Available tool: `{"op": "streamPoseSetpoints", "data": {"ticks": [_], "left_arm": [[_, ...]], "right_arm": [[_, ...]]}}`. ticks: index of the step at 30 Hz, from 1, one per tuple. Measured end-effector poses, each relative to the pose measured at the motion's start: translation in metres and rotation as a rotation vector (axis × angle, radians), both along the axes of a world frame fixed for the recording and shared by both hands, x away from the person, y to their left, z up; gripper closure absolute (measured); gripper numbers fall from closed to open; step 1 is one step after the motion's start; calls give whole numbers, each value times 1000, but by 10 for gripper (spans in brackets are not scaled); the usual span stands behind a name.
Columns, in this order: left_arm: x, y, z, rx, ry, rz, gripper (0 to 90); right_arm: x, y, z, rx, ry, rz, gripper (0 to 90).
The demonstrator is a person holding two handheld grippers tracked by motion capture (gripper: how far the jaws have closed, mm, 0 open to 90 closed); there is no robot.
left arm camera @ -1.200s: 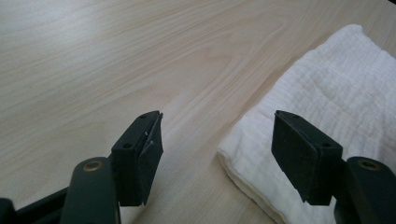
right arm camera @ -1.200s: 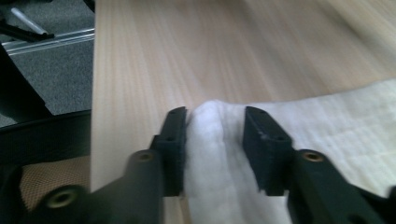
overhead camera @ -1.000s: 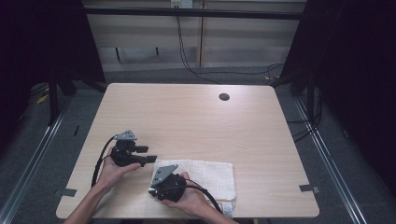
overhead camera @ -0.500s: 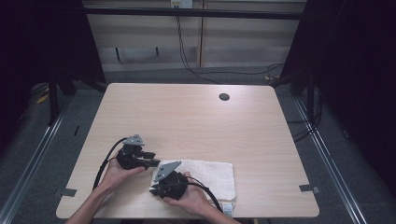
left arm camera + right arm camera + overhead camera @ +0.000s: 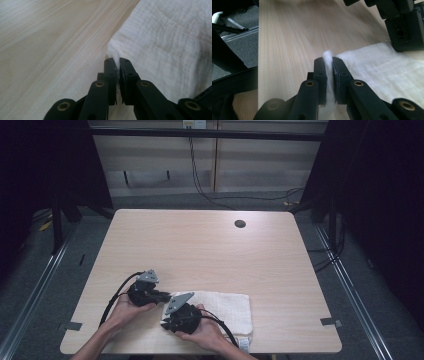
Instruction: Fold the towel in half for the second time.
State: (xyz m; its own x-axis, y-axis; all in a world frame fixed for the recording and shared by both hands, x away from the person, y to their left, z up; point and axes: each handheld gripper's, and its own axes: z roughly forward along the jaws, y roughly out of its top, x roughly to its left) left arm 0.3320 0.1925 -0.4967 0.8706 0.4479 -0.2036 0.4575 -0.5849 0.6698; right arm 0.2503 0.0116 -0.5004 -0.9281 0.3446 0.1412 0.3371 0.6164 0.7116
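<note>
Here the white towel (image 5: 220, 309) lies flat near the table's (image 5: 200, 245) front edge, its long axis running along that edge, left to right. Since a second ago my left gripper (image 5: 162, 296) has come in to the towel's left end, and its jaws have just been closing; they now pinch a towel corner (image 5: 112, 51). My right gripper (image 5: 164, 324) is clenched on the neighbouring front corner (image 5: 327, 56).

The left claw (image 5: 117, 65) had just been closing, and its two black jaws pinched a puckered corner of the white cloth (image 5: 170, 42). The cloth spread away to the right over the pale wooden surface (image 5: 50, 45), lying crinkled there.
</note>
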Motion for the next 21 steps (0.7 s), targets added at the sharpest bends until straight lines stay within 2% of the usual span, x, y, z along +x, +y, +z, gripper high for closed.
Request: {"op": "streamPoseSetpoints", "data": {"ticks": [3,4,5,7,14,21], "left_arm": [[0,2,0,-26,29,9,862],[0,2,0,-26,29,9,863],[0,3,1,-46,30,17,863],[-1,4,5,-53,10,25,863],[-2,10,14,-102,16,37,864],[-2,15,19,-136,22,51,864]], "right_arm": [[0,0,1,-6,4,16,840],[0,0,1,-6,4,16,840],[0,-1,1,-5,10,14,841],[-1,-1,3,4,16,5,842],[-4,-3,13,39,-10,-5,845],[-5,-5,21,88,4,-29,846]]}}
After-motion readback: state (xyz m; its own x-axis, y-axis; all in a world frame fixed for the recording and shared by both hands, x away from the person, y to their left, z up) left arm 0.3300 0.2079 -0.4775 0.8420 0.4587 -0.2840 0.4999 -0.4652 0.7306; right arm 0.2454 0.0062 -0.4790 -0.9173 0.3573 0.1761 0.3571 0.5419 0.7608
